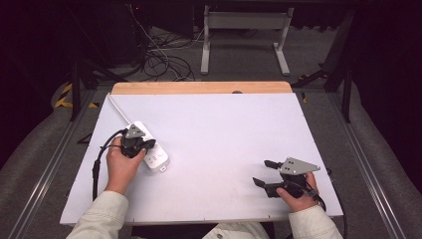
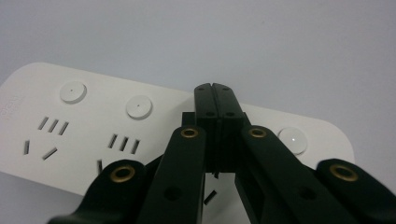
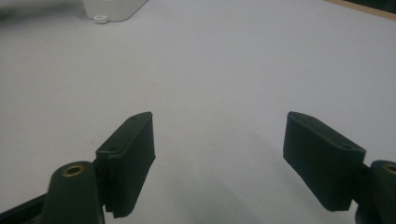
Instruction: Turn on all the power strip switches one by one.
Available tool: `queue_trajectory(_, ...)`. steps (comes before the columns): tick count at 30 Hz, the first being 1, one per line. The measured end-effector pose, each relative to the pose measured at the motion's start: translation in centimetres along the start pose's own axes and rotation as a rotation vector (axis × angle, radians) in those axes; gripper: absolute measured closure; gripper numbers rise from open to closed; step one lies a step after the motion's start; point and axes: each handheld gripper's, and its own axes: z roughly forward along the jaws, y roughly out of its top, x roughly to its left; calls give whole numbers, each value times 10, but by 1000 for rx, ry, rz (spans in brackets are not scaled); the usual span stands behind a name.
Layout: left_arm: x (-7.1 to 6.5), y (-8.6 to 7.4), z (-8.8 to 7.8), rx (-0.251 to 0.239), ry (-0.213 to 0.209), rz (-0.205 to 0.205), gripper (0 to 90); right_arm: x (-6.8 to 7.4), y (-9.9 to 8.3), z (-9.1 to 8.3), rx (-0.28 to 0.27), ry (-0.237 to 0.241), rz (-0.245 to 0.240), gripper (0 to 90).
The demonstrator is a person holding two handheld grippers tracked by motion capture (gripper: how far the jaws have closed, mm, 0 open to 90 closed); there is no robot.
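A white power strip (image 1: 155, 157) lies on the left part of the white table (image 1: 224, 134), running from far-left to near-right. My left gripper (image 1: 148, 145) is over its middle. In the left gripper view the gripper (image 2: 215, 88) is shut, jaws pressed flat together with nothing seen between them, and their tips sit low over the power strip (image 2: 84, 126) between round buttons (image 2: 138, 107). What lies under the tips is hidden. My right gripper (image 1: 260, 172) rests near the front right of the table, open and empty. Its jaws (image 3: 219, 126) stand wide apart above bare table.
The strip's white cord (image 1: 118, 108) runs toward the far left corner. A wooden strip (image 1: 199, 88) borders the table's far edge. Beyond it, on the floor, are cables (image 1: 164, 62) and a white frame (image 1: 244, 30). An end of the power strip (image 3: 112, 9) shows at top left.
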Motion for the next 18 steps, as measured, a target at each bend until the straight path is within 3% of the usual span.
queue_trajectory(9,0,0,1,3,-3,-22,900,0,0,0,1,1,-1,259)
queue_trajectory(14,-3,0,1,7,15,17,900,1,0,1,1,3,-1,259)
queue_trajectory(15,-3,0,2,-7,-23,6,900,1,0,0,0,3,-1,259)
queue_trajectory(16,-3,0,2,-7,-23,6,900,1,0,0,0,1,-2,259)
queue_trajectory(17,-3,0,2,-5,-19,6,900,1,0,0,0,1,-2,259)
queue_trajectory(18,-8,1,3,4,22,35,900,1,0,0,-1,2,-1,258)
